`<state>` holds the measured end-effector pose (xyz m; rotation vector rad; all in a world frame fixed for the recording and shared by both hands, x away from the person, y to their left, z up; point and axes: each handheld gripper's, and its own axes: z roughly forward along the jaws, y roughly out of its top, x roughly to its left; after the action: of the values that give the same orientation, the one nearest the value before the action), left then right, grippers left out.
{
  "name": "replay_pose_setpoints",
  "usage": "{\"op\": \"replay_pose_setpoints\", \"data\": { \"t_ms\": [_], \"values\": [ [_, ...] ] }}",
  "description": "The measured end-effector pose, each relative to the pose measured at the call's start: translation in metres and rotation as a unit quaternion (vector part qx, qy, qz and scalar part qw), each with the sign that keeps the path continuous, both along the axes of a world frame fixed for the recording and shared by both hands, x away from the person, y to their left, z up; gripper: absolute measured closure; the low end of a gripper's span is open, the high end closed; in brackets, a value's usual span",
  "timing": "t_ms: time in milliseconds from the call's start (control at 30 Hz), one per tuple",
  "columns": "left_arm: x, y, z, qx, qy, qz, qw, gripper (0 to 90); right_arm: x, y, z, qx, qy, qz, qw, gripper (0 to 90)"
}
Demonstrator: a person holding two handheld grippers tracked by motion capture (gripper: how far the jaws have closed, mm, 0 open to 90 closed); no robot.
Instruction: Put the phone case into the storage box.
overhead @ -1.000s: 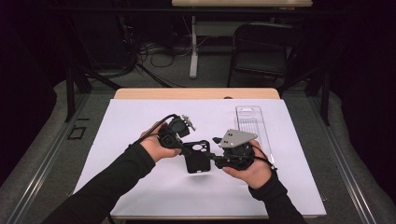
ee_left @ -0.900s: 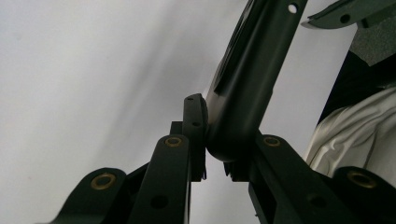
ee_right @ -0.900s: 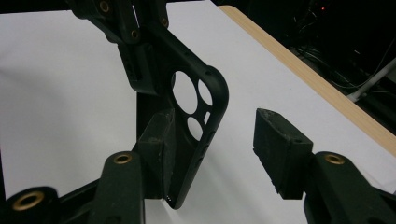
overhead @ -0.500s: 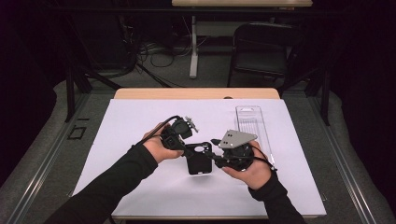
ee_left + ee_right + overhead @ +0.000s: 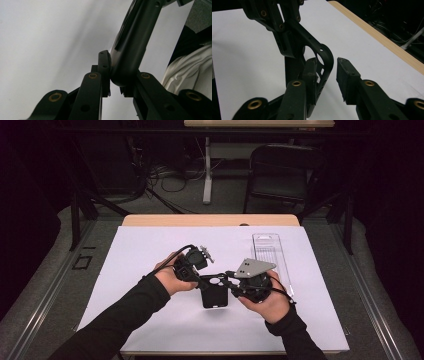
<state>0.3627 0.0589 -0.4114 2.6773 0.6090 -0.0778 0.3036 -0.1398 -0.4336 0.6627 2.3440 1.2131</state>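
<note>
- Left gripper [image 5: 202,281]: jaws clamped on one edge of the phone case [image 5: 215,291], gripped from the left side, held off the table.
- Right gripper [image 5: 234,287]: jaws have just been closing, case's other edge between them; one pad touching, the other a gap off.
- Both forearms in dark sleeves, angled inward.

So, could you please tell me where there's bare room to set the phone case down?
The white sheet is bare left of the left tool and along the near edge. It's crowded mid-table, around the phone case, right tool and clear tray.
</note>
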Motion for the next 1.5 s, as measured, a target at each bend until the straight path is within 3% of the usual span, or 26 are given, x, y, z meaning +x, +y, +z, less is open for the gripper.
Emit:
{"op": "replay_pose_setpoints", "data": {
  "t_ms": [600, 1500],
  "values": [
    [-0.0011, -0.0008, 0.0, 0.0, 0.001, -0.003, 1.0, 81.3, 0.0006, 0.0006, -0.0003, 0.016, 0.015, -0.008, 0.9997, 80.5],
    [-0.002, -0.0023, -0.0019, -0.003, 0.001, -0.005, 1.0, 81.3, 0.0005, -0.0008, -0.0009, 0.024, 0.03, -0.022, 0.999, 81.9]
  ]
}}
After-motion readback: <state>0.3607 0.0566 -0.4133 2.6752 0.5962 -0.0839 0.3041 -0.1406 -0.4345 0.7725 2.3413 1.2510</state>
